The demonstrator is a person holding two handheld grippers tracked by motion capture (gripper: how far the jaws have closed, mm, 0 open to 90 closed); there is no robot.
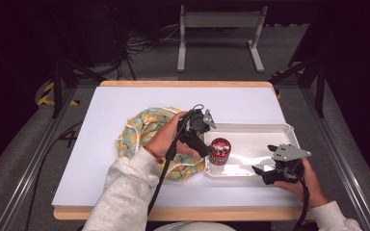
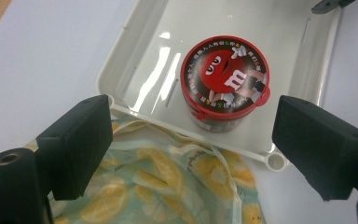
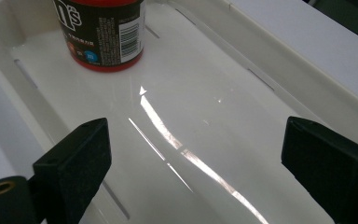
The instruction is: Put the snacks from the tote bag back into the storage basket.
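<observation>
1. Dark room, grey floor, white table (image 1: 125,183); white tray (image 1: 270,129) at right, lemon-print cloth (image 1: 139,130) beside its left end.
2. Red-lidded candy tub (image 1: 220,150) upright in tray's left end, close to the near wall.
3. Left gripper (image 2: 191,140) over cloth edge, jaws wide, empty, tub just beyond them.
4. Right gripper (image 3: 196,158) low over tray's right end, jaws wide, empty.
5. Probably a release just done: lift left gripper straight away, clear of lid tab and tray rim.
6. Avoid snagging cloth ties; leave tub standing, untouched.
</observation>
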